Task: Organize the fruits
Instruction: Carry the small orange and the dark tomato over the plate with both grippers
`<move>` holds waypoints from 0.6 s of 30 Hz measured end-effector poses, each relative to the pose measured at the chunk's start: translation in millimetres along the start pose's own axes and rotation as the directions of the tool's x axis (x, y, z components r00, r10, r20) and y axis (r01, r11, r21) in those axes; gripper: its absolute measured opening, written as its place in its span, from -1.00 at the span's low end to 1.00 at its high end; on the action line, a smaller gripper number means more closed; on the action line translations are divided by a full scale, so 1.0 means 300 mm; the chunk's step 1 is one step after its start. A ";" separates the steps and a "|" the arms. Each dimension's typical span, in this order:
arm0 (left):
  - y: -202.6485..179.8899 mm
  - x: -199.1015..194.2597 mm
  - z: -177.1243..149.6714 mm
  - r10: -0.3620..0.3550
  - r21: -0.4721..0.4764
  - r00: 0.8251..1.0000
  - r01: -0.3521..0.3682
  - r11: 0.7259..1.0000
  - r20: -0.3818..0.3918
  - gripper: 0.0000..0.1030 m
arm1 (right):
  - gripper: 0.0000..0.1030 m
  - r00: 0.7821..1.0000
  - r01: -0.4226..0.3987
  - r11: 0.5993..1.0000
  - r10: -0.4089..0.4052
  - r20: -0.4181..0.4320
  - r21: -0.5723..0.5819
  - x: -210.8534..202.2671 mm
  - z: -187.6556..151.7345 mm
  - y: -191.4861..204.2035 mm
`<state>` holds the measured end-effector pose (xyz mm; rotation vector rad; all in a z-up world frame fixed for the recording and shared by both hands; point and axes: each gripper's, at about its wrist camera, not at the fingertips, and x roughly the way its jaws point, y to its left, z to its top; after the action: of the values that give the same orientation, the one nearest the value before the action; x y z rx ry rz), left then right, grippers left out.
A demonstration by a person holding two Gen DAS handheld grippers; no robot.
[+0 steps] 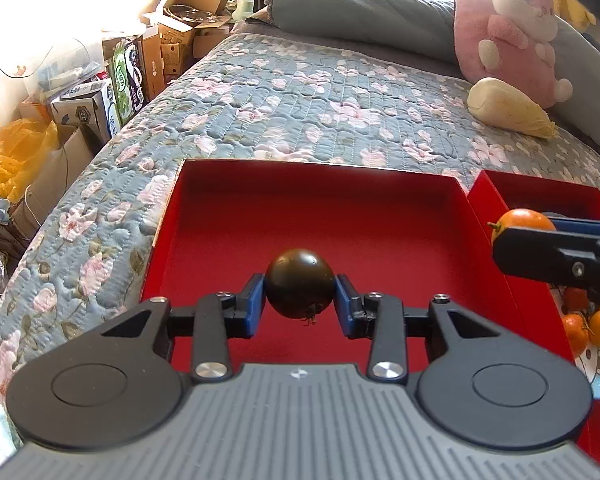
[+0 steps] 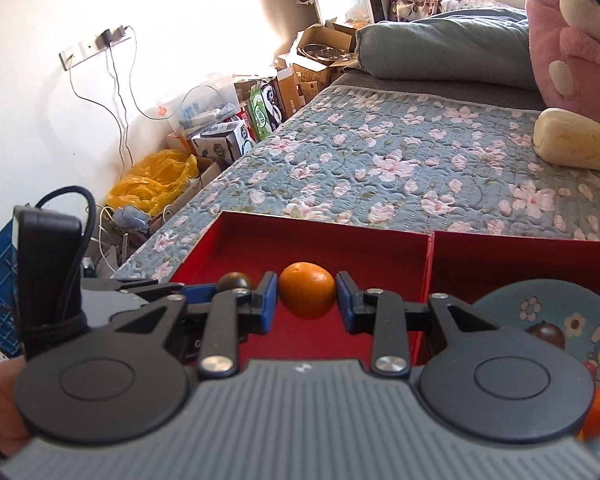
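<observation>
My left gripper (image 1: 300, 298) is shut on a dark round fruit (image 1: 300, 280), which hangs just above the floor of the large red box (image 1: 260, 216). In the right wrist view my right gripper (image 2: 307, 300) is shut on an orange fruit (image 2: 307, 288) over the same red box (image 2: 320, 240), close to its right wall. The left wrist view shows that orange fruit (image 1: 520, 218) between the right gripper's fingers (image 1: 556, 254). A second red box (image 2: 520, 252) adjoins on the right. A blue flowered plate (image 2: 560, 308) holds a dark fruit (image 2: 548, 334) and orange fruits (image 1: 592, 328).
The boxes sit on a floral quilted bed (image 1: 300, 100). A pale cabbage (image 1: 508, 108) and a pink plush toy (image 1: 516, 28) lie at the back right, with grey bedding (image 1: 360, 4) behind. Cardboard boxes (image 1: 140, 64) and a yellow bag (image 2: 156, 180) crowd the floor on the left.
</observation>
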<state>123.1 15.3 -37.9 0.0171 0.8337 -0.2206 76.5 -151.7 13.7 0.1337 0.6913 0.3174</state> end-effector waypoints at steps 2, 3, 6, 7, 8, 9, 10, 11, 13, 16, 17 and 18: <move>-0.018 -0.017 -0.018 0.007 0.014 1.000 -0.007 1.000 0.002 -0.17 | -0.32 1.000 0.000 1.000 0.000 0.002 0.003 -0.038 -0.024 -0.003; -0.024 -0.024 -0.027 0.007 0.015 1.000 -0.007 1.000 -0.001 -0.17 | -0.32 1.000 0.000 1.000 0.000 0.003 0.005 -0.056 -0.037 -0.005; -0.043 -0.051 -0.057 0.011 0.028 1.000 -0.011 1.000 -0.005 -0.17 | -0.32 1.000 0.000 1.000 0.000 0.008 0.009 -0.103 -0.067 -0.007; -0.048 -0.059 -0.064 0.014 0.033 1.000 -0.014 0.999 -0.002 -0.17 | -0.32 1.000 -0.002 1.000 0.002 0.010 0.013 -0.119 -0.079 -0.007; -0.050 -0.067 -0.072 0.015 0.034 1.000 -0.015 0.999 -0.001 -0.17 | -0.32 1.000 -0.004 1.000 0.004 0.013 0.017 -0.134 -0.091 -0.008; -0.052 -0.076 -0.080 0.016 0.032 1.000 -0.016 0.999 0.000 -0.17 | -0.32 1.000 -0.006 1.000 0.006 0.014 0.020 -0.148 -0.101 -0.008; -0.053 -0.084 -0.086 0.017 0.030 1.000 -0.017 0.999 0.001 -0.17 | -0.32 1.000 -0.008 1.000 0.008 0.016 0.021 -0.159 -0.110 -0.007; -0.054 -0.093 -0.090 0.020 0.030 1.000 -0.020 0.999 0.004 -0.17 | -0.32 1.000 -0.009 1.000 0.009 0.016 0.021 -0.173 -0.123 -0.006; -0.057 -0.111 -0.096 0.022 0.030 1.000 -0.022 0.999 0.014 -0.17 | -0.32 1.000 -0.012 1.000 0.012 0.017 0.021 -0.196 -0.147 -0.002; -0.061 -0.144 -0.106 0.018 0.028 0.999 -0.019 0.999 0.031 -0.17 | -0.32 0.999 -0.020 0.999 0.019 0.027 0.032 -0.236 -0.182 -0.008; -0.065 -0.155 -0.109 0.015 0.029 0.999 -0.016 0.999 0.036 -0.17 | -0.32 0.999 -0.018 0.999 0.017 0.032 0.036 -0.253 -0.197 -0.014; -0.072 -0.166 -0.111 0.012 0.034 0.999 -0.013 0.999 0.042 -0.17 | -0.32 0.999 -0.011 0.999 0.010 0.036 0.039 -0.269 -0.210 -0.023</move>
<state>61.8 7.0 -22.1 0.0500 0.7877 -0.2229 -21.1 -183.7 12.8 0.1802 0.6620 0.3110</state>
